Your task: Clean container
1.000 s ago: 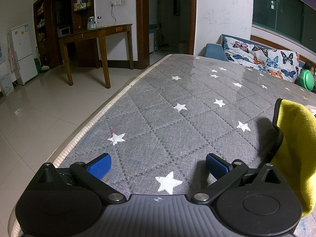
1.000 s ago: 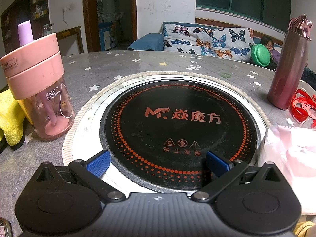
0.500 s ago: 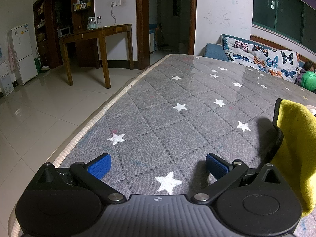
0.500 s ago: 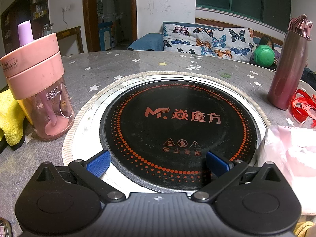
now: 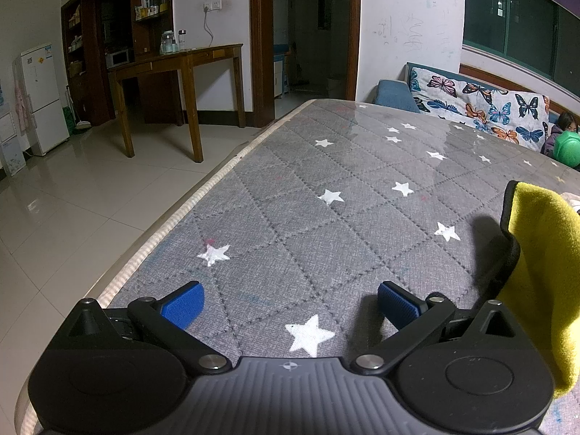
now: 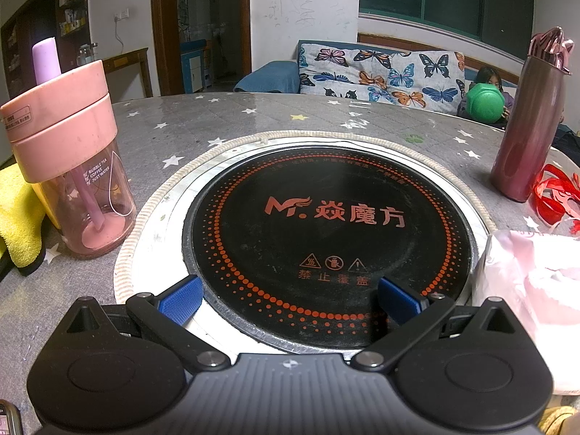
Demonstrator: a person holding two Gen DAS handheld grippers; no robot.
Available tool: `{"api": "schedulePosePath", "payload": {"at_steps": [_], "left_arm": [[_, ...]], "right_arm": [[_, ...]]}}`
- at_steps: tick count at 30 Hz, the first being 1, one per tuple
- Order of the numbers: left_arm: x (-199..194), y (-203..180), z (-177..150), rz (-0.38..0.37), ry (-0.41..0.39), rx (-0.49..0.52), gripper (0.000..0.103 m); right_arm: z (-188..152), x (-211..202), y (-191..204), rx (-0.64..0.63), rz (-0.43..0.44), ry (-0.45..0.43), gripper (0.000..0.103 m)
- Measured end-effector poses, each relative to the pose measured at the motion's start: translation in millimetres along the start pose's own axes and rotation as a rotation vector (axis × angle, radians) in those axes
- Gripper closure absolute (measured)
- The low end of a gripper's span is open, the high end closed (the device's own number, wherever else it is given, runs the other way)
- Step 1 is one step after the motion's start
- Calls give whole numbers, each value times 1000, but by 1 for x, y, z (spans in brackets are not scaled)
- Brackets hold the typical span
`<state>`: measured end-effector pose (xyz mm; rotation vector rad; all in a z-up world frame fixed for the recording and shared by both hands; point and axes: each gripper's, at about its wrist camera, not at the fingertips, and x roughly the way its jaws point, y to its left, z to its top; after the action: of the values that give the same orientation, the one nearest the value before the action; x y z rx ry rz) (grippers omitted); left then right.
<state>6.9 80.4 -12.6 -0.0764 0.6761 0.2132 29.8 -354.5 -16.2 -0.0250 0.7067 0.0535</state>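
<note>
In the left wrist view, the left gripper (image 5: 290, 299) sits low over the grey quilted surface (image 5: 326, 224) printed with white stars, its blue-padded jaws wide apart with nothing between them. A yellow cloth (image 5: 543, 264) lies at the right edge of this view, just beside the right-hand jaw, its dark underside curling up. Beyond the surface's left rim are a tiled floor, a wooden side table (image 5: 181, 69) and a white fridge (image 5: 40, 98).

In the right wrist view, the right gripper (image 6: 290, 299) has its jaws spread apart and empty, above the near rim of a round black cooktop (image 6: 326, 228) set into the surface. The container to clean, a pink cup (image 6: 69, 166) with a lid and a lilac straw, stands upright left of the cooktop, just beside its pale ring. The yellow cloth lies behind it at far left. A maroon bottle (image 6: 525, 127) stands upright at the far right, with red ribbon (image 6: 554, 195) beside it and a pink plastic bag (image 6: 536, 275) nearer the camera
</note>
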Motion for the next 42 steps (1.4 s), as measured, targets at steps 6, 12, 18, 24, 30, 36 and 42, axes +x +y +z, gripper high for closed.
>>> {"api": "schedulePosePath", "payload": {"at_steps": [6, 12, 18, 24, 30, 36, 42], "left_arm": [[0, 0, 0, 0, 0, 0, 0], [0, 0, 0, 0, 0, 0, 0], [0, 0, 0, 0, 0, 0, 0], [0, 0, 0, 0, 0, 0, 0], [0, 0, -1, -1, 0, -1, 0], [0, 1, -1, -1, 0, -1, 0], [0, 0, -1, -1, 0, -1, 0]], "right_arm": [[0, 0, 1, 0, 0, 0, 0], [0, 0, 0, 1, 0, 0, 0], [0, 0, 1, 2, 0, 0, 0], [1, 2, 4, 4, -4, 0, 0], [1, 2, 3, 4, -4, 0, 0], [1, 1, 3, 5, -3, 0, 0], [1, 1, 3, 5, -3, 0, 0]]}}
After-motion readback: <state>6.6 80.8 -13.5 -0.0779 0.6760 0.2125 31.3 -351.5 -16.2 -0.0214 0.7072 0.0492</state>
